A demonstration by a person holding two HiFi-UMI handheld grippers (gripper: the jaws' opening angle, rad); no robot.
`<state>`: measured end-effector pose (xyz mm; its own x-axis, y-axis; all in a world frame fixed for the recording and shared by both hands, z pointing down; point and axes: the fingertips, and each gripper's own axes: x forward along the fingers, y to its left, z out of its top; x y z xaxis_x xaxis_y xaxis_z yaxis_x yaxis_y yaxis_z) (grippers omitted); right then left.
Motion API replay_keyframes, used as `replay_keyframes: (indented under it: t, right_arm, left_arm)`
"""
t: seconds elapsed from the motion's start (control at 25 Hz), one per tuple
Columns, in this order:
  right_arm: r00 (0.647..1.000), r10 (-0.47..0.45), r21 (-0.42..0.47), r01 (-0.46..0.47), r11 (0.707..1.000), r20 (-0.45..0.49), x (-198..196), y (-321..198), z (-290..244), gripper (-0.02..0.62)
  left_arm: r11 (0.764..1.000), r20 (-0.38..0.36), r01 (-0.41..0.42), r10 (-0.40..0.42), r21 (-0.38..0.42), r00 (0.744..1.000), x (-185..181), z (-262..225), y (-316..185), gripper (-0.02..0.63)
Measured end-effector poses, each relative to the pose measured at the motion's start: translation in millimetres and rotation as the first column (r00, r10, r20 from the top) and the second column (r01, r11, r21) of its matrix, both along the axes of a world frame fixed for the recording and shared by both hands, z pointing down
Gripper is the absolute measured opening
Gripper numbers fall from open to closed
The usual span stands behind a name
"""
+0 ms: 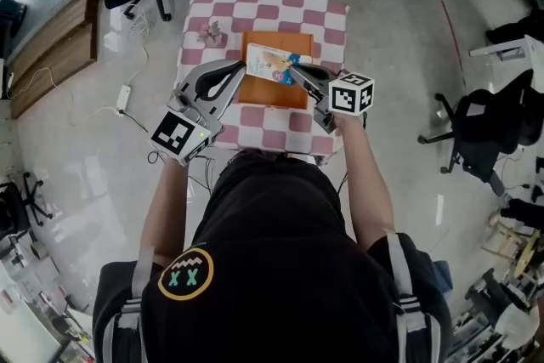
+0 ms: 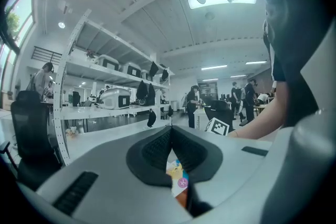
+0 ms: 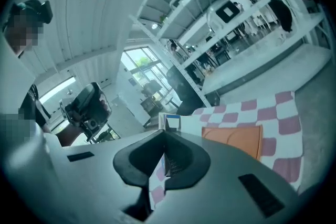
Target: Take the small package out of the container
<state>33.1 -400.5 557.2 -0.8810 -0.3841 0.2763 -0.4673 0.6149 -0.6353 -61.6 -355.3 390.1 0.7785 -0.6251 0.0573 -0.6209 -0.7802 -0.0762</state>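
The small package (image 1: 270,64), white and blue with a cartoon print, hangs just above the orange container (image 1: 268,95) on the checkered table (image 1: 255,132). My right gripper (image 1: 294,71) is shut on its right edge. In the right gripper view the package (image 3: 170,122) sticks up between the closed jaws of my right gripper (image 3: 164,157), with the orange container (image 3: 236,139) beyond. My left gripper (image 1: 241,69) is shut at the package's left edge with nothing between its jaws. In the left gripper view the left gripper (image 2: 170,131) points up into the room, and the package (image 2: 179,180) shows below its tips.
A small pinkish object (image 1: 211,33) lies on the cloth at the table's far left. A power strip with cable (image 1: 123,98) lies on the floor to the left, near a wooden bench (image 1: 51,51). Black office chairs (image 1: 476,140) stand to the right.
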Motion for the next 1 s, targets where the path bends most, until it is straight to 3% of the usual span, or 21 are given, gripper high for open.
replay_keyframes:
  t: [0.24,0.44,0.52,0.64,0.8,0.92,1.0]
  right_arm:
    - [0.999,0.028,0.223,-0.022,0.975,-0.024,10,6,-67,0.023]
    - [0.997,0.042,0.399,-0.01,0.917,-0.071,13,16,-110,0.023]
    - [0.994,0.046,0.48,0.009,0.877,-0.103,13,22,-127,0.023]
    - [0.988,0.05,0.606,0.051,0.794,-0.149,11,33,-152,0.023]
    - [0.982,0.065,0.714,0.083,0.695,-0.178,12,48,-176,0.023]
    - [0.987,0.063,0.765,0.074,0.64,-0.148,10,57,-192,0.023]
    - [0.99,0.063,0.782,0.06,0.62,-0.126,8,60,-201,0.023]
  left_arm:
    - [1.0,-0.003,-0.01,0.01,0.025,1.0,5,-7,1,0.017]
    - [0.999,-0.004,-0.017,0.018,0.03,1.0,5,-8,2,0.017]
    - [0.999,-0.007,-0.017,0.017,0.028,1.0,5,-8,3,0.017]
    - [0.999,-0.004,-0.016,0.017,0.037,1.0,7,-10,3,0.017]
    - [0.999,-0.006,-0.022,0.022,0.043,1.0,12,-15,6,0.017]
    - [0.998,-0.005,-0.015,0.015,0.056,1.0,14,-19,7,0.017]
    - [0.998,-0.005,-0.019,0.019,0.059,1.0,16,-20,8,0.017]
